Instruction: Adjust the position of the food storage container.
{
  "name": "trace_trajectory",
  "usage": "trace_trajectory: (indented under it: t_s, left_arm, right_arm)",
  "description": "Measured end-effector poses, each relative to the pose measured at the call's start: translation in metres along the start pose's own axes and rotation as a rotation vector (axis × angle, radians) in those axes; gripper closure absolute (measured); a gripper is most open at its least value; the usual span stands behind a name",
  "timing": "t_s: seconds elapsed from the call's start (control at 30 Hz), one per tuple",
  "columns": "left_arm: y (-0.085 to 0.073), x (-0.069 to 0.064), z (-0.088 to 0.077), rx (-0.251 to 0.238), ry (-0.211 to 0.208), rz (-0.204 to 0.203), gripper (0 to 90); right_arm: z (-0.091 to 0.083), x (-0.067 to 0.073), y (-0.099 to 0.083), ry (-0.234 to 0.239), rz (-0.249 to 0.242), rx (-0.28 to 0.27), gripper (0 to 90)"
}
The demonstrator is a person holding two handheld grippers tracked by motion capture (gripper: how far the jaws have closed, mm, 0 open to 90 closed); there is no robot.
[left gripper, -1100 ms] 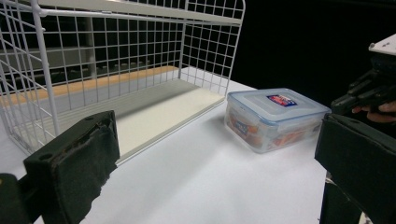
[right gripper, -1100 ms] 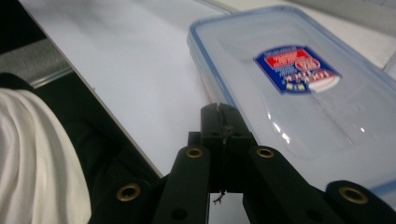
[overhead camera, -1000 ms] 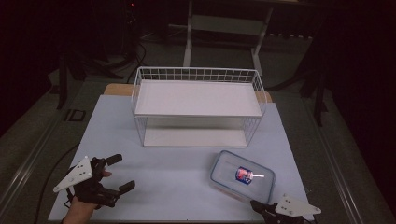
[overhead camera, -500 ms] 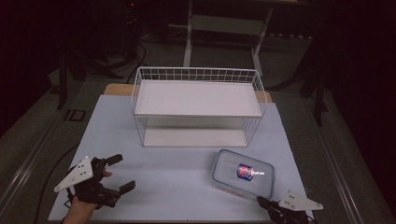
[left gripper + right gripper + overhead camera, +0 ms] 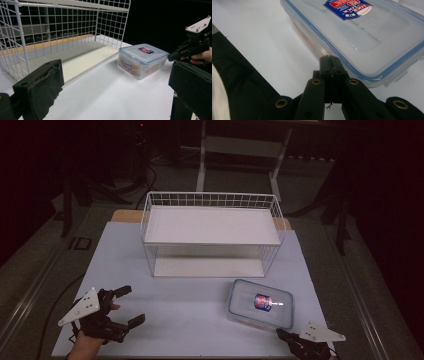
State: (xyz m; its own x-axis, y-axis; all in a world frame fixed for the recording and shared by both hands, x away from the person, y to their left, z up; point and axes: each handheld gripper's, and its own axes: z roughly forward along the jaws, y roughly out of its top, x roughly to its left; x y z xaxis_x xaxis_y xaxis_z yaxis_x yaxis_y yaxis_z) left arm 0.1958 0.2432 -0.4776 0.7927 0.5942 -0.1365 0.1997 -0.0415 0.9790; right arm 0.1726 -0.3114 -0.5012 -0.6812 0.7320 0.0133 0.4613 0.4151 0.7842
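A clear plastic food container (image 5: 260, 304) with a blue-rimmed snap lid sits on the white desk (image 5: 190, 295), toward the near right corner, just in front of the right end of the white wire rack (image 5: 212, 232). The right gripper (image 5: 286, 336) hovers at the desk's near edge, its jaws clenched together with nothing between them, their tips just beside the container's near corner; from the right gripper view I cannot tell whether they touch the wall. Well apart, at the near left, the left gripper (image 5: 127, 305) rests released, jaws spread wide and empty, pointing across the desk toward the container.
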Motion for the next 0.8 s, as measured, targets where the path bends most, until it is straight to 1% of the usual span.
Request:
trace_trajectory:
  t_s: [0.1,0.3,0.43,0.6,0.7,0.8]
  left_arm:
    - [0.000,0.000,0.000,0.000,-0.001,0.000,0.0]
    - [0.000,0.000,0.001,0.003,-0.002,0.001,0.0]
    - [0.000,0.000,0.001,0.003,-0.002,0.000,0.0]
    - [0.000,0.000,0.001,0.006,-0.004,0.001,0.0]
    - [0.000,0.000,0.002,0.007,-0.004,0.000,0.0]
    - [0.000,-0.001,0.002,0.008,-0.007,0.001,0.0]
  right_arm:
    - [0.000,-0.001,0.000,-0.003,0.001,0.001,90.0]
    - [0.004,-0.009,0.005,-0.036,0.001,0.000,90.0]
    - [0.006,-0.016,0.009,-0.039,0.007,-0.002,90.0]
    - [0.009,-0.023,0.011,-0.064,0.003,-0.001,90.0]
    - [0.009,-0.025,0.012,-0.064,0.010,-0.004,90.0]
    - [0.011,-0.029,0.013,-0.074,0.013,-0.007,90.0]
